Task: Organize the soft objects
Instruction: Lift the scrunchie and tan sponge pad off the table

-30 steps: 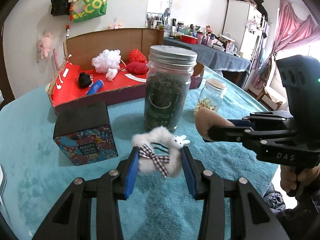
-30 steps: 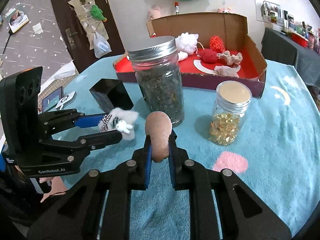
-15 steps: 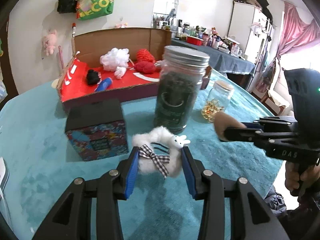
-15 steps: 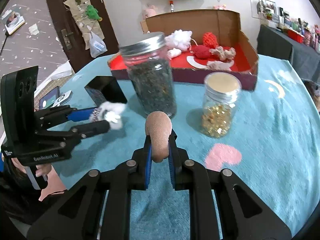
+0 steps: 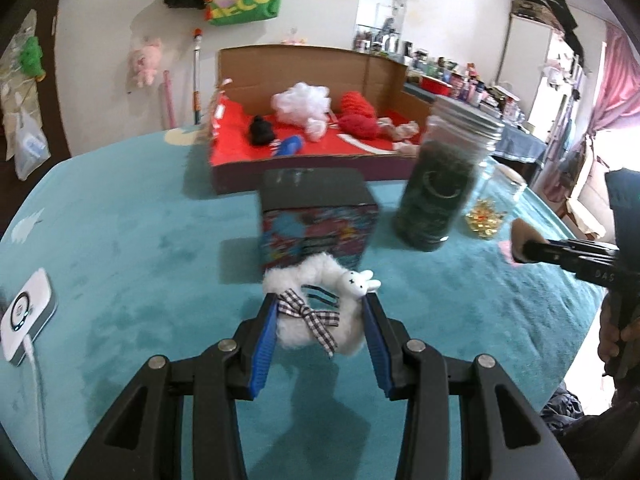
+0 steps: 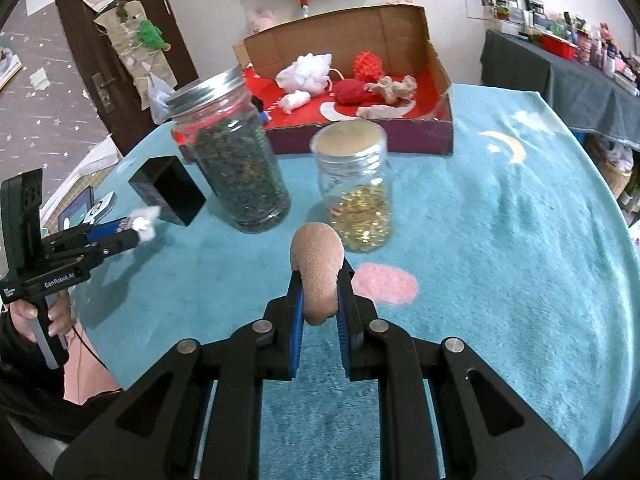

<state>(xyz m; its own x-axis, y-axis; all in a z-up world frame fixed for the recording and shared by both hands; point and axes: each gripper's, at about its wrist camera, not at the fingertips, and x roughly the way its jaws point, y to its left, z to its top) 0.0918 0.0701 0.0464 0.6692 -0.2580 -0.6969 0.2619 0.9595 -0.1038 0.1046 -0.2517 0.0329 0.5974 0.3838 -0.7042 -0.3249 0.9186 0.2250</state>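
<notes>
My left gripper (image 5: 320, 300) is shut on a white fluffy toy with a checked bow and a small bunny head (image 5: 320, 304), held above the teal cloth. It shows small in the right wrist view (image 6: 145, 220). My right gripper (image 6: 320, 280) is shut on a tan soft pad (image 6: 317, 268), held above the cloth in front of the jars; its tip shows in the left wrist view (image 5: 522, 236). A cardboard box with a red floor (image 5: 240, 148) at the back holds several soft things: a white puff (image 5: 300, 102), red knitted pieces (image 5: 358, 114) and a black one (image 5: 261, 130).
A dark box with a colourful label (image 5: 318, 216) stands right ahead of the left gripper. A tall jar of dark leaves (image 6: 236, 160) and a small jar of gold capsules (image 6: 358, 196) stand before the cardboard box. A white device with a cable (image 5: 26, 314) lies at the left.
My left gripper with the white toy has swung left and pulled back, so the dark box is now straight ahead. My right gripper with the tan pad has drawn back from the jars.
</notes>
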